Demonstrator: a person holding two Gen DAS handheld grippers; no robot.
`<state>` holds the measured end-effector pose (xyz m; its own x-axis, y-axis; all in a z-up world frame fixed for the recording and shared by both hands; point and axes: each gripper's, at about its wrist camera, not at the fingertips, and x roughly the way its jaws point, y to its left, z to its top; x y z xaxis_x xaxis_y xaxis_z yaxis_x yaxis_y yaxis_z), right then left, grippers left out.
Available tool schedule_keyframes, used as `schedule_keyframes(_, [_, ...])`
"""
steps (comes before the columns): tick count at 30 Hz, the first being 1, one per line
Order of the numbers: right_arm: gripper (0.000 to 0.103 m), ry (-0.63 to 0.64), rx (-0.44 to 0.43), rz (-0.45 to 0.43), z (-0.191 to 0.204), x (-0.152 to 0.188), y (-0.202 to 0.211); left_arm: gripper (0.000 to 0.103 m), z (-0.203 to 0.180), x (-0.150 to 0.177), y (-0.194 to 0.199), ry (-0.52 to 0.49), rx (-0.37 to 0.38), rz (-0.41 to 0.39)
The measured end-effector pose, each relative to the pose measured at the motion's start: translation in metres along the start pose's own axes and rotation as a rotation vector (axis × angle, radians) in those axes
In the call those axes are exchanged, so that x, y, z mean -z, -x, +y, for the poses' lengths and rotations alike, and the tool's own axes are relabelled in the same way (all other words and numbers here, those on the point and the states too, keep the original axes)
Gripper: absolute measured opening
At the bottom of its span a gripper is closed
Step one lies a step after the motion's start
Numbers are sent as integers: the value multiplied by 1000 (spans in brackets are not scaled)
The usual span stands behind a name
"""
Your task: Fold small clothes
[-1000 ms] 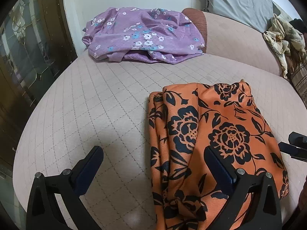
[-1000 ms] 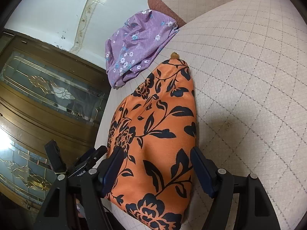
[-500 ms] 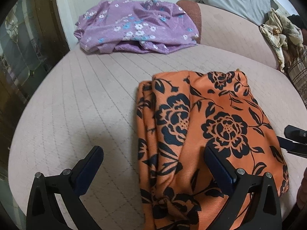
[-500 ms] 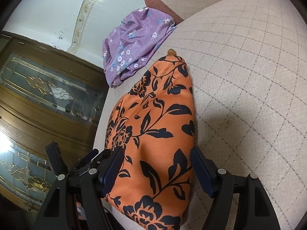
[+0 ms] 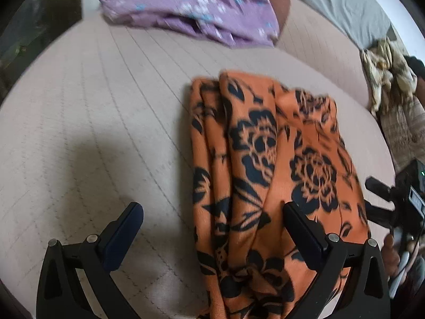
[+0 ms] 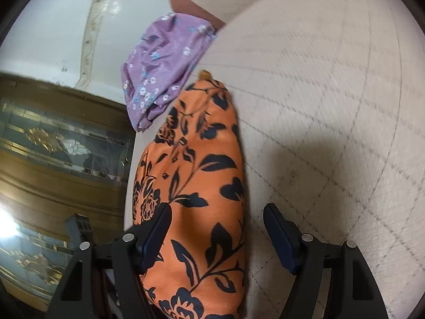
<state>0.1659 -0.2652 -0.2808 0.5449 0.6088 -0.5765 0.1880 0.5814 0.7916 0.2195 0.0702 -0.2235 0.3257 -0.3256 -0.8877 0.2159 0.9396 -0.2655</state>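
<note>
An orange garment with black flowers (image 5: 268,175) lies folded on the beige quilted cushion (image 5: 93,111). My left gripper (image 5: 212,210) is open and empty, low over its near left edge, with the right finger above the cloth. In the right wrist view the same garment (image 6: 196,186) runs away from me. My right gripper (image 6: 216,223) is open and empty, straddling its near right edge. The right gripper also shows at the right edge of the left wrist view (image 5: 393,199).
A purple flowered garment (image 5: 191,5) lies crumpled at the far end of the cushion, also in the right wrist view (image 6: 164,66). A grey pillow (image 5: 345,8) and a patterned cloth (image 5: 385,77) lie at the far right. A wooden glass-panelled door (image 6: 61,159) stands left.
Both grippers have moved forward and lower over the orange garment, which now looks nearer and larger. Both stay open. The current views are motion-blurred.
</note>
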Motion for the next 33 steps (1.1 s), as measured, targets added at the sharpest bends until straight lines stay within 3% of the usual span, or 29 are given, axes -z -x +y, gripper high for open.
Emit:
schedule_keyframes(6, [75,21,-39,44,7,4,-17,103,6,1,-4,35,58,19])
schedule_keyframes(11, [75,85,-18,31,19,10,-29,103,-1,0,-6,7,130,18])
schedule_keyframes(14, [63,118,13,12,23,12,-32,103,-12,-2,-9,0,178,21])
schedule_keyframes(16, [57,133,28,4,24,14,-33,86,-15,-2,-10,5,223,24])
schedule_keyframes(22, [46,206,72,-41,37,19,-28,59,-21,0,-6,-4,217,-27])
schedule_keyframes(28, [39,264,86,-82,47,23,-14,45,-38,2,5,-67,191,-89])
schedule_keyframes(33, [38,337,122,-143,54,31,18,43,-70,4,12,-118,249,-108])
